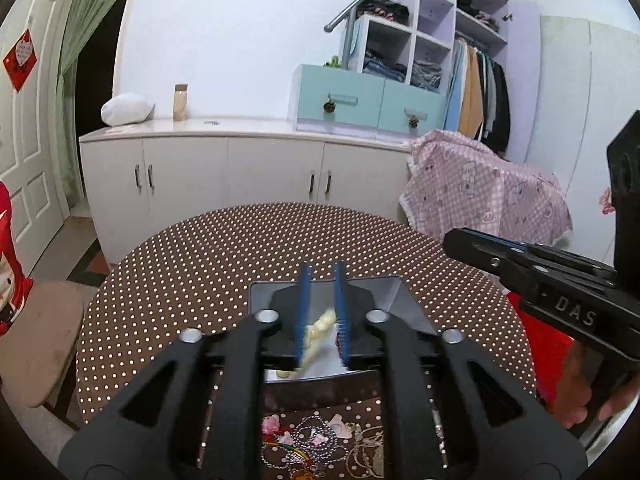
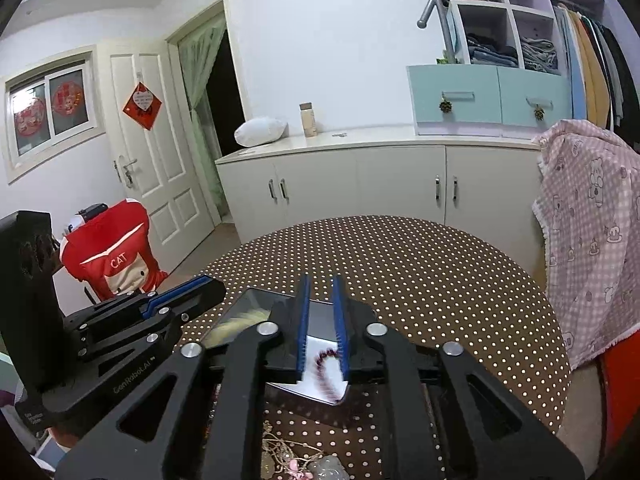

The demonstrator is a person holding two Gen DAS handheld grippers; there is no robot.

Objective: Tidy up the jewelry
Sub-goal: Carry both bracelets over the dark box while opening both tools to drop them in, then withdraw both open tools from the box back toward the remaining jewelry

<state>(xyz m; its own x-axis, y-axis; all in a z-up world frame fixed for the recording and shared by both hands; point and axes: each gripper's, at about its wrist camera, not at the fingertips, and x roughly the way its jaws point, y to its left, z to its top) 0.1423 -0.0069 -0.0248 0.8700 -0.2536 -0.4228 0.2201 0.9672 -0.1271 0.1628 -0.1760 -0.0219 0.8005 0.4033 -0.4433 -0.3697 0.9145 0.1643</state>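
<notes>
A shallow grey tray sits on the dotted round table. My left gripper hangs over the tray with its jaws slightly apart; a blurred cream bead bracelet shows between them, seemingly loose. My right gripper is also over the tray, jaws slightly apart, with a dark red bead bracelet lying below on the tray floor. A pile of jewelry lies on the table in front of the tray, with chains, pink charms and a beaded string; part also shows in the right wrist view.
The right gripper's body reaches in from the right, and the left gripper's body from the left. A white cabinet stands behind the table. A pink checked cloth covers a chair on the right; a red chair cover is on the left.
</notes>
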